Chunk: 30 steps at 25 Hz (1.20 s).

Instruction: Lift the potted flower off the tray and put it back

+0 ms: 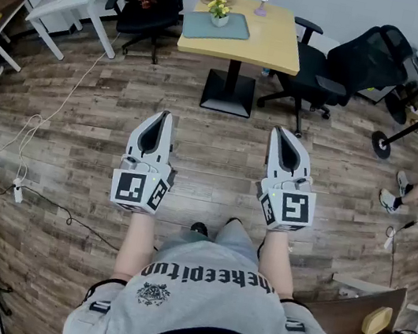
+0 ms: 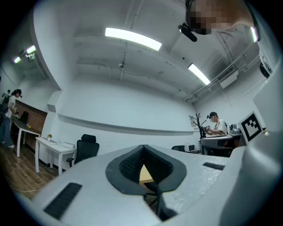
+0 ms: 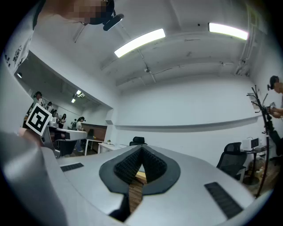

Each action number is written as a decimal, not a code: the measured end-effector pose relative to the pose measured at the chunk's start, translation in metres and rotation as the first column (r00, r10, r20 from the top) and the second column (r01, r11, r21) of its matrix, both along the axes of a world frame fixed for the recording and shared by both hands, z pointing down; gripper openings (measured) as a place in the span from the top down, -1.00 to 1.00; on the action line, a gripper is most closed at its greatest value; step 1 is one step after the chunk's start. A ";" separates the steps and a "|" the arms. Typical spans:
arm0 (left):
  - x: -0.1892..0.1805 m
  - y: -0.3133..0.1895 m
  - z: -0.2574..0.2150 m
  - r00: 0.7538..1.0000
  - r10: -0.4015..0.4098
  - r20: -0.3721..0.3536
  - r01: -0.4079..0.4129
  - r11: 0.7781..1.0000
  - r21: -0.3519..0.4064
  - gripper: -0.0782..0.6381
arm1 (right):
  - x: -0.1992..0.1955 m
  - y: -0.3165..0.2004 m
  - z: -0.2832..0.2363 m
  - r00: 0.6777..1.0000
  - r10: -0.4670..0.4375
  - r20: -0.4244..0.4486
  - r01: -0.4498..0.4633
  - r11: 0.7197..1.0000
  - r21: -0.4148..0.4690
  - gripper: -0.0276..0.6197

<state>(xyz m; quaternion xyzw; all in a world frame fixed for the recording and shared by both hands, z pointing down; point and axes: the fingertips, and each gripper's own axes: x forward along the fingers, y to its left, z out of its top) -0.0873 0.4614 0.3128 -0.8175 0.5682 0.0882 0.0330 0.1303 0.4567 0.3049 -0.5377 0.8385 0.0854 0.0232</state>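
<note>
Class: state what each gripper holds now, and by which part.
Nothing is held: the left gripper and right gripper have jaws shut and empty; the potted flower stands on the tray.

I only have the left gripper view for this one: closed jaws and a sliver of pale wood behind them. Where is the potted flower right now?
Observer: The head view shows the potted flower standing on a blue-grey tray on the wooden table. The table is well ahead of the left gripper, which is held over the plank floor.
Operator: And the other hand, is it carrying anything?
Observer: No. The right gripper view shows the right gripper with its jaws together and nothing between them.
</note>
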 end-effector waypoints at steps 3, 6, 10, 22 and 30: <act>-0.004 -0.001 -0.001 1.000 -0.003 0.002 0.003 1.000 -0.001 0.77 | -0.004 0.000 0.000 1.000 -0.002 -0.002 0.002 1.000 0.002 0.91; -0.007 -0.002 0.000 1.000 -0.006 -0.006 0.006 1.000 -0.003 0.77 | -0.007 0.000 0.001 1.000 -0.003 -0.005 0.003 1.000 0.000 0.91; -0.008 -0.003 0.000 1.000 -0.005 -0.004 0.005 1.000 -0.003 0.77 | -0.009 -0.001 0.002 1.000 -0.002 -0.005 0.002 1.000 -0.002 0.91; -0.008 -0.003 -0.003 0.999 0.024 0.025 -0.025 0.999 0.032 0.77 | -0.014 0.008 -0.005 1.000 -0.011 -0.018 0.012 0.997 0.070 0.91; -0.008 -0.032 -0.008 1.000 0.024 0.016 -0.025 0.999 0.046 0.77 | -0.012 -0.027 -0.009 0.997 -0.033 0.065 0.030 0.998 0.049 0.91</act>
